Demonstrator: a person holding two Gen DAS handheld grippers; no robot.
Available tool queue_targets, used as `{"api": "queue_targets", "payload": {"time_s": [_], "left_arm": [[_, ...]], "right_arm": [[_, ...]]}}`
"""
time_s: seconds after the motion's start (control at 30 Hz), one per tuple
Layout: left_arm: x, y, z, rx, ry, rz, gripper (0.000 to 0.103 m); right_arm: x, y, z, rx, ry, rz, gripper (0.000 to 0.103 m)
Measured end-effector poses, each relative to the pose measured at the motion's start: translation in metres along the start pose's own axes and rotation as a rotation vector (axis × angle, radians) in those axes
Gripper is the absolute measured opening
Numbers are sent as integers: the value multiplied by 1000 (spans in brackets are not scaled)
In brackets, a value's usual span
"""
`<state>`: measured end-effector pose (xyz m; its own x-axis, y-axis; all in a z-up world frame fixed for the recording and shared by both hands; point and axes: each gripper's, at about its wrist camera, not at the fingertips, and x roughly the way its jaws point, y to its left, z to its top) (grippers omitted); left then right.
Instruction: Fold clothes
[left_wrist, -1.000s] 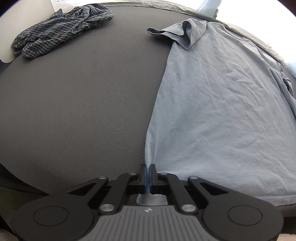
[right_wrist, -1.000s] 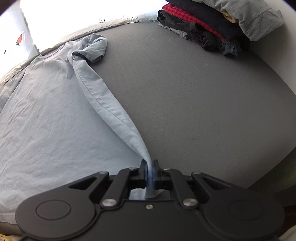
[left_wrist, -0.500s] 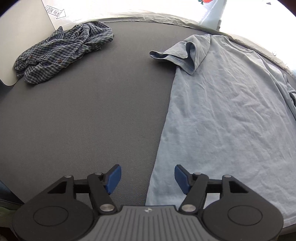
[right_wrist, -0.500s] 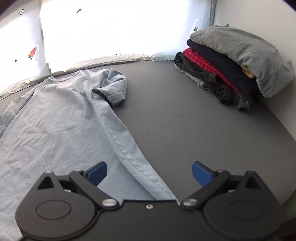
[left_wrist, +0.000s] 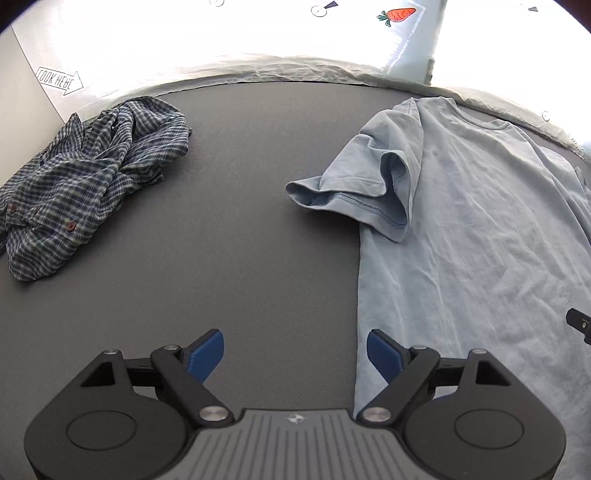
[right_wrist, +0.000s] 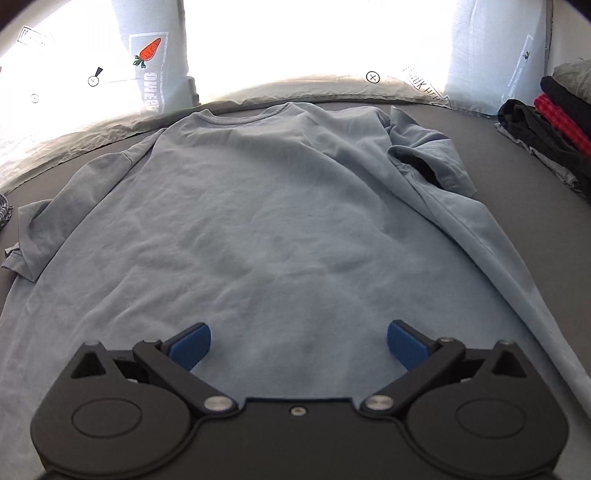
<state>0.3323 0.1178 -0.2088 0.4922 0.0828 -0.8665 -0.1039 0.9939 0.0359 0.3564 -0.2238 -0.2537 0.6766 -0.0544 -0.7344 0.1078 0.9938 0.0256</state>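
Note:
A light blue T-shirt (right_wrist: 266, 221) lies spread flat on the dark grey surface, collar at the far side. Its right edge is folded inward in a long ridge and its right sleeve (right_wrist: 428, 162) is bunched. In the left wrist view the shirt (left_wrist: 480, 240) fills the right side, with its left sleeve (left_wrist: 354, 192) crumpled. My left gripper (left_wrist: 295, 350) is open and empty above the shirt's left hem edge. My right gripper (right_wrist: 299, 343) is open and empty above the shirt's lower middle.
A crumpled blue plaid shirt (left_wrist: 85, 184) lies at the far left of the grey surface (left_wrist: 240, 240). A stack of folded clothes (right_wrist: 554, 118) sits at the far right. White sheets with carrot prints hang behind.
Both grippers let go of the shirt's bottom corners, opened wide and lifted back. The right gripper has swung left over the shirt's middle. The shirt hem now lies flat.

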Motion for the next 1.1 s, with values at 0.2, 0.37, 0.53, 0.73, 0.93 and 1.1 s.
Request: {"api": "queue_targets", "payload": {"time_s": [0.2,0.37,0.53,0.73,0.93,1.1], "left_arm": [[32,-17,48,141,-99,-76,90],[60,-37,75,264,-177,-135,90],[84,-48,84,368,-206,-107,90],[101,-50,94,401,-250,-51,90],[97,-43,115,295,-401,119,90],[99,9,147,90,-437,224,91]], "right_arm": [[24,15,7,19,-134,-62,103],[29,15,12,23,-140,-64,103],[29,16,12,21,-140,-67,103],[29,15,11,23,-141,-65,103],[29,15,11,24,-142,-64,103],[30,15,11,24,-142,-63,103]]}}
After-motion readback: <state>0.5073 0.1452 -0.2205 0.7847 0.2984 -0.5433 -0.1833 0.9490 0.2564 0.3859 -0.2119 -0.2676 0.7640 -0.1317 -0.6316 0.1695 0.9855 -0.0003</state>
